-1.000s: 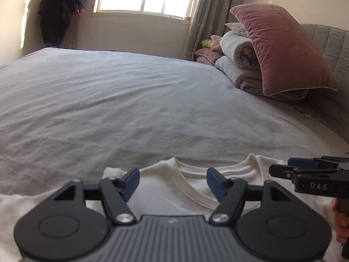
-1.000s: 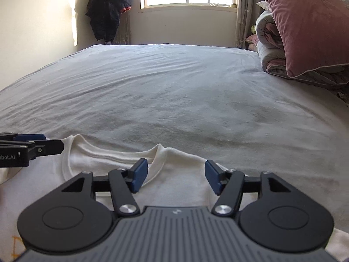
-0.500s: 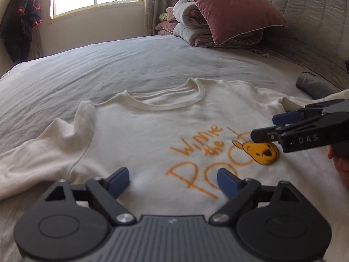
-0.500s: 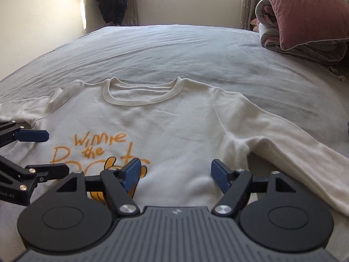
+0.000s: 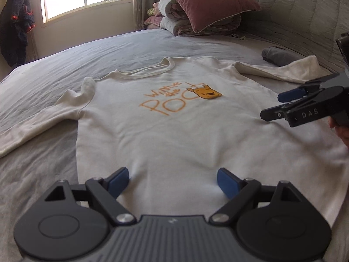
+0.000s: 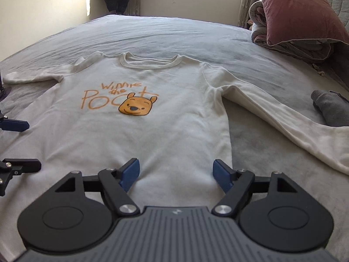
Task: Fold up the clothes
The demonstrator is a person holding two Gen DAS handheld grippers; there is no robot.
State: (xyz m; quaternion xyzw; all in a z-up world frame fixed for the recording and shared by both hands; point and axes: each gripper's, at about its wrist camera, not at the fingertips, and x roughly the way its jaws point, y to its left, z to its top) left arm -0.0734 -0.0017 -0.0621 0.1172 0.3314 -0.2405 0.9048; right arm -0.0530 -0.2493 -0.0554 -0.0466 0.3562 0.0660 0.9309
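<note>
A cream long-sleeved shirt (image 5: 174, 131) with an orange bear print lies flat, front up, on the grey bed, sleeves spread to both sides. It also shows in the right wrist view (image 6: 152, 131). My left gripper (image 5: 172, 180) is open and empty above the shirt's lower part. My right gripper (image 6: 175, 172) is open and empty above the lower right part of the shirt. The right gripper also shows at the right edge of the left wrist view (image 5: 281, 104), jaws apart. The left gripper's fingers (image 6: 15, 125) show at the left edge of the right wrist view.
A grey rolled garment (image 6: 331, 109) lies beside the shirt's right sleeve. A pink pillow (image 5: 205, 2) and folded quilts (image 5: 174, 21) are stacked at the head of the bed. A padded headboard (image 5: 305, 17) runs along the right. A dark jacket (image 5: 15, 26) hangs by the window.
Both grippers have pulled back from the collar toward the shirt's lower part, so the whole shirt and its print have come into view. Both jaws have widened.
</note>
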